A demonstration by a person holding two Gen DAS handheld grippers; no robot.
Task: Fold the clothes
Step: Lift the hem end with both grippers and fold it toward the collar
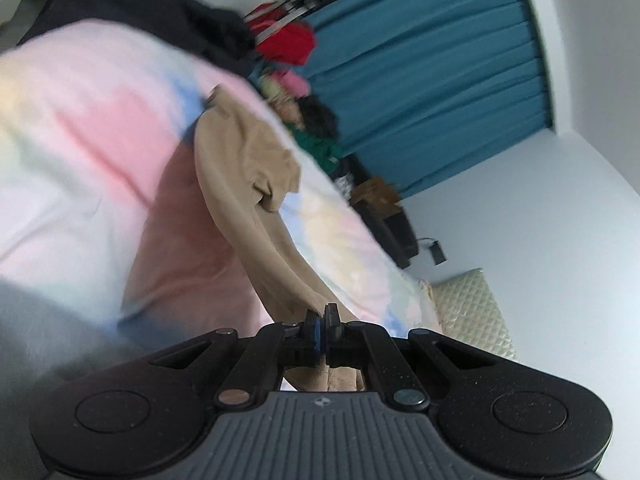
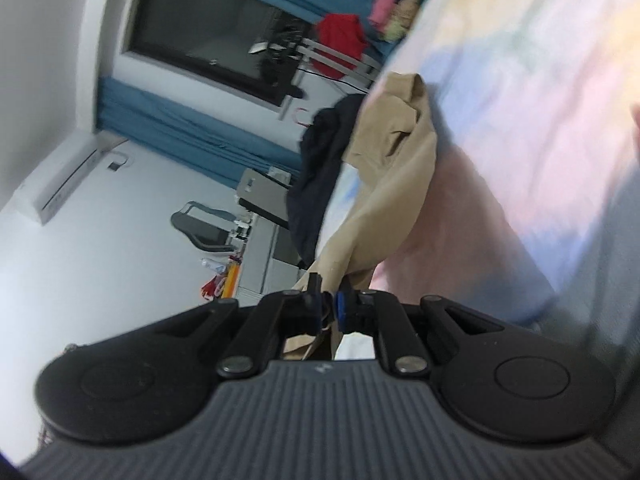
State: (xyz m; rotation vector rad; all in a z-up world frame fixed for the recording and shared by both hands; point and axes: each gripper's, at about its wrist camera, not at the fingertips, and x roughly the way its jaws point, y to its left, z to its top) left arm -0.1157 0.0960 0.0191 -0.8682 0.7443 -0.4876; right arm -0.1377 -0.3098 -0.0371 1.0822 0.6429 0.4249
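A tan garment (image 1: pixel 244 184) is stretched up off a pastel pink, blue and yellow bedspread (image 1: pixel 80 120). My left gripper (image 1: pixel 323 320) is shut on one edge of it, the cloth pinched between the pads and hanging below them. In the right wrist view the same tan garment (image 2: pixel 388 168) runs from the bed down to my right gripper (image 2: pixel 329 304), which is shut on a bunched edge of it. The far end of the garment still lies crumpled on the bedspread (image 2: pixel 520 80).
A dark garment (image 1: pixel 168 12) and a heap of red, pink and green clothes (image 1: pixel 292 64) lie at the far side of the bed. Blue curtains (image 1: pixel 432 72) cover the wall. A dark garment (image 2: pixel 316 172) hangs at the bed edge; a desk and chair (image 2: pixel 208 228) stand beyond.
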